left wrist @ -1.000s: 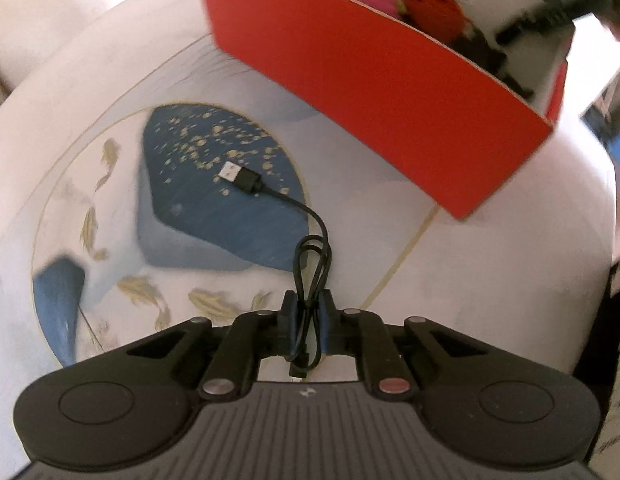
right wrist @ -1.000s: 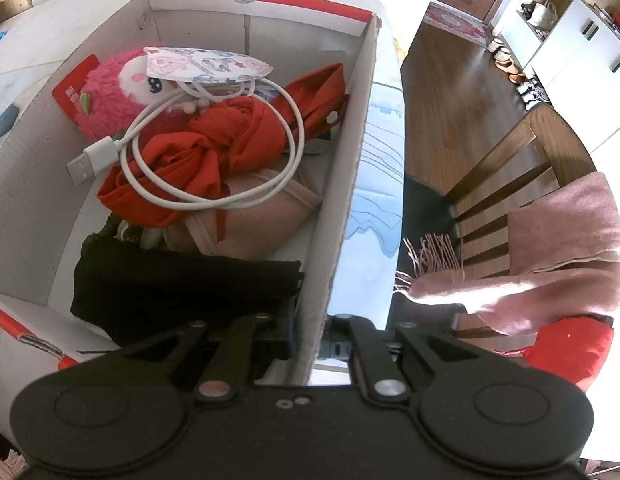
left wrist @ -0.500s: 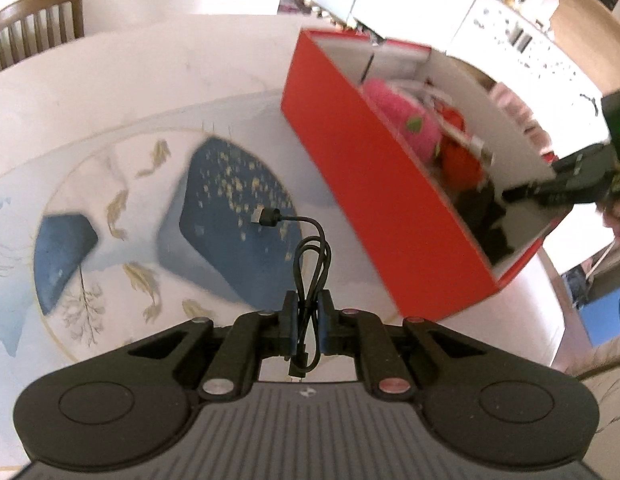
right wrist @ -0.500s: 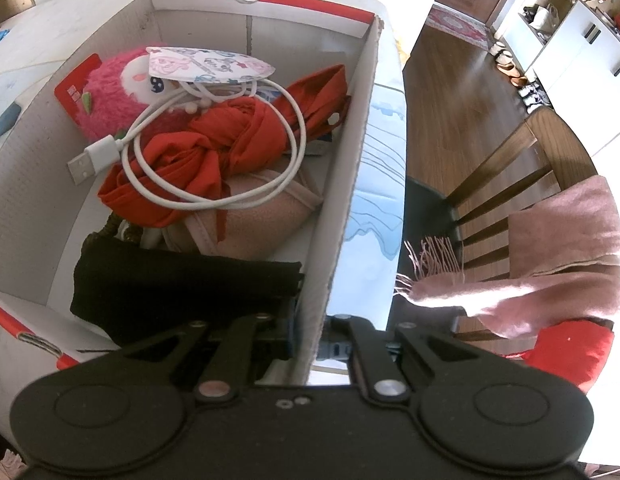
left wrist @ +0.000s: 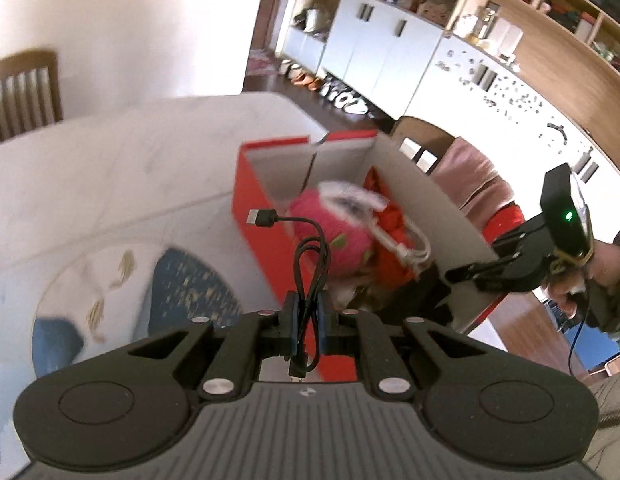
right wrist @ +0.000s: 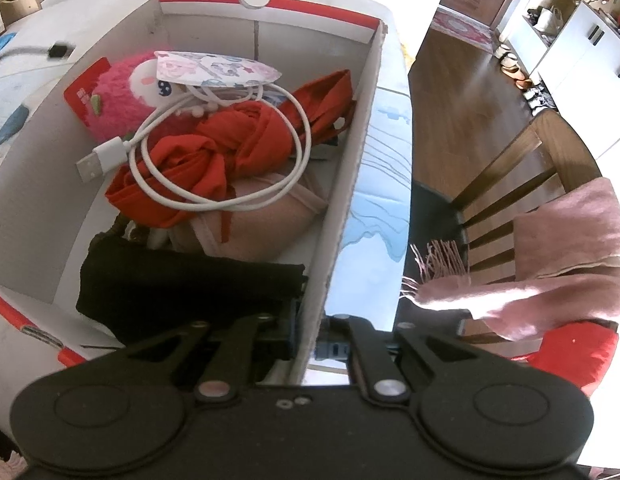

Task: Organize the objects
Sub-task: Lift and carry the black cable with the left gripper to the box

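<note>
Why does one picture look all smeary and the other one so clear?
Left wrist view: the table and the red box are smeared by motion blur, while the black cable in the left claw stays sharp. Right wrist view: crisp; the white cable shows clearly, but window glare whitens the floor. Both bend straight edges, being fisheye.

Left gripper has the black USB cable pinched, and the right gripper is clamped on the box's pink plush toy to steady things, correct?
Not quite. The right gripper is clamped on the side wall of the red box, not the plush toy; the right wrist view shows this. The left gripper does have the black USB cable pinched.
</note>
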A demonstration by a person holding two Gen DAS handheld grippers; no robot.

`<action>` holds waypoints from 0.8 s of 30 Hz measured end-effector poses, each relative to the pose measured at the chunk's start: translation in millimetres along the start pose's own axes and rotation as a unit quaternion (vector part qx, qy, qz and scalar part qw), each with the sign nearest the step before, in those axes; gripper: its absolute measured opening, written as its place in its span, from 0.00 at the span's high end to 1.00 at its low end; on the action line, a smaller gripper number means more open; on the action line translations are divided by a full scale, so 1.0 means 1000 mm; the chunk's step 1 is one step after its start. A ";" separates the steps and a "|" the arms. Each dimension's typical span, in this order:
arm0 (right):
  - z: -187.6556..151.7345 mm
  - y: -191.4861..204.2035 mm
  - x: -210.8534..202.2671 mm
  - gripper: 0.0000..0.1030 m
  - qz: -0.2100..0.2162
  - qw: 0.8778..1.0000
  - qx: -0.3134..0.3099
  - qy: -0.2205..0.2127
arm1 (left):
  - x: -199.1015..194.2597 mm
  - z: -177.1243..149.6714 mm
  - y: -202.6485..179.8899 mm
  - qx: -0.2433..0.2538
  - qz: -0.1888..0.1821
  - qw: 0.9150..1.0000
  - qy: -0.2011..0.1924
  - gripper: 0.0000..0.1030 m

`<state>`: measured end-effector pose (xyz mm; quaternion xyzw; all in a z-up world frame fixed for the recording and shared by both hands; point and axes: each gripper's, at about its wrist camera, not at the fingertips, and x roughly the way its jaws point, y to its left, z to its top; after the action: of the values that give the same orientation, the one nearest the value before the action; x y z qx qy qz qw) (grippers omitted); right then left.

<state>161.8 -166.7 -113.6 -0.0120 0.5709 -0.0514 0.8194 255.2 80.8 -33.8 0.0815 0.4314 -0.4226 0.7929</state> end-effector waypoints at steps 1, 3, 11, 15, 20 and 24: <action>0.000 0.000 0.000 0.94 0.000 1.000 0.000 -0.001 | 0.001 0.004 -0.004 0.006 -0.005 1.000 -0.001 0.92; -0.001 0.000 0.000 0.94 0.002 1.000 0.000 -0.001 | 0.005 0.014 -0.015 0.021 -0.010 1.000 -0.004 0.92; -0.003 0.002 -0.001 0.93 0.009 1.000 -0.001 -0.003 | 0.028 0.045 -0.061 0.087 -0.032 0.996 -0.007 0.92; -0.003 0.003 -0.001 0.93 0.010 1.000 0.000 -0.004 | 0.049 0.058 -0.080 0.112 -0.036 0.993 0.001 0.92; -0.004 0.003 -0.001 0.93 0.012 1.000 0.003 -0.005 | 0.080 0.064 -0.099 0.137 -0.034 0.990 0.020 0.92; -0.003 0.003 -0.001 0.93 0.011 1.000 0.005 -0.006 | 0.102 0.063 -0.109 0.157 -0.032 0.986 0.041 0.92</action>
<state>158.4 -163.2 -113.9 -0.0019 0.5659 -0.0447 0.8232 241.2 -80.0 -46.5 0.2084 0.3945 -0.5060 0.7381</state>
